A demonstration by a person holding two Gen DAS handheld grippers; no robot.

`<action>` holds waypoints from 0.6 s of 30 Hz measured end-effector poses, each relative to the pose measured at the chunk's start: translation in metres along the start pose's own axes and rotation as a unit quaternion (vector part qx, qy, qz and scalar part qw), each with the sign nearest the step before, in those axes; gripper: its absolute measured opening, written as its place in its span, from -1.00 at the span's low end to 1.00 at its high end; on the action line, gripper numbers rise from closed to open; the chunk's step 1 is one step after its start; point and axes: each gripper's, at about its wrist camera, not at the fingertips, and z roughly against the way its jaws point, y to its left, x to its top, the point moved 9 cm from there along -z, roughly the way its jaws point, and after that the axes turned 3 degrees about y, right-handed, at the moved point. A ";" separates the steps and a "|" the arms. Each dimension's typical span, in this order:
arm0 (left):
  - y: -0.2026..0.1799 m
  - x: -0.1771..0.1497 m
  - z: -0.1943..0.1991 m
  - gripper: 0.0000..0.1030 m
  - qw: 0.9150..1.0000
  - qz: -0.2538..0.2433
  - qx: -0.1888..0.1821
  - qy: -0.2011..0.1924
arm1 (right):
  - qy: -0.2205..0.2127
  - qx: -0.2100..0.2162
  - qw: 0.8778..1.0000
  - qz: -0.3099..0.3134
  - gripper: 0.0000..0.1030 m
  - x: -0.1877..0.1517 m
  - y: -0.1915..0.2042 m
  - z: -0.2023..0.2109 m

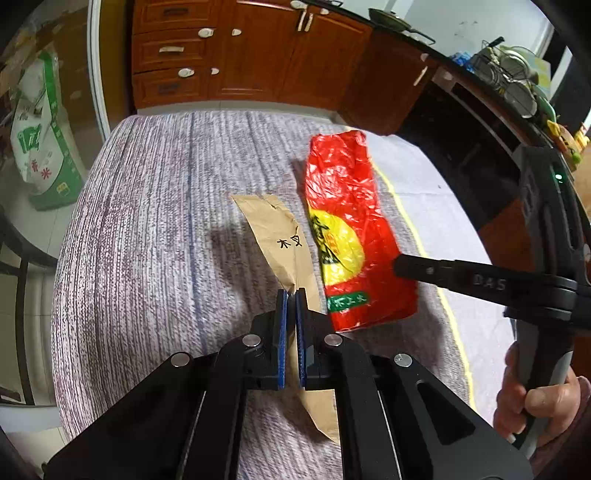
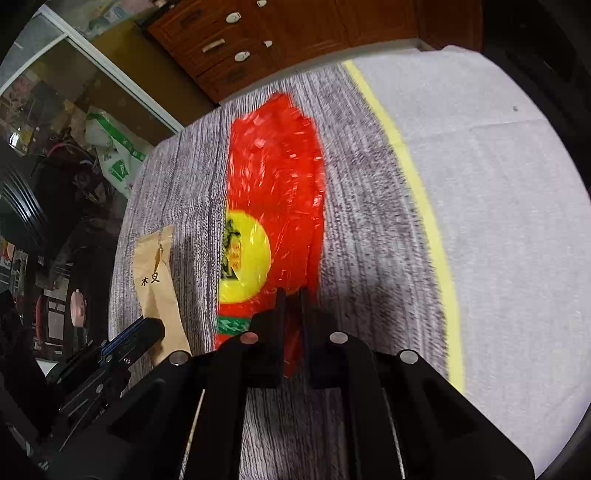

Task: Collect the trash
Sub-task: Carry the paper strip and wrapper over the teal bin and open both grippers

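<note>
Both pieces lie side by side on the striped tablecloth. The left gripper is clamped on the brown paper sleeve; the right gripper is clamped on the red plastic wrapper. Lift both steadily, keeping the 2 grips firm: thin film and paper probably slip easily.

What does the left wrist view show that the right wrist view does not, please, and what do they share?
Only the left wrist view shows the person's hand on the right gripper's handle, the countertop with a pan and a dish rack, and the left gripper shut on the brown paper sleeve.

Only the right wrist view shows the right gripper shut on the red plastic bag up close, and more of the yellow stripe.

Both show the sleeve, the bag, the grey cloth, the wooden drawers and the green-and-white sack.
</note>
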 end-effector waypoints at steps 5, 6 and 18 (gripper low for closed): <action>-0.027 -0.001 0.016 -0.90 1.000 -0.022 -0.008 -0.011 | -0.025 -0.005 1.000 0.002 -0.88 -0.005 -0.017 0.039; -0.035 -0.001 0.019 -0.90 1.000 -0.027 -0.009 -0.013 | -0.032 -0.007 0.999 0.000 -0.88 -0.006 -0.022 0.048; -0.127 -0.013 0.032 -0.90 0.995 -0.098 -0.031 -0.010 | -0.093 -0.029 0.995 -0.035 -0.88 -0.026 -0.097 0.139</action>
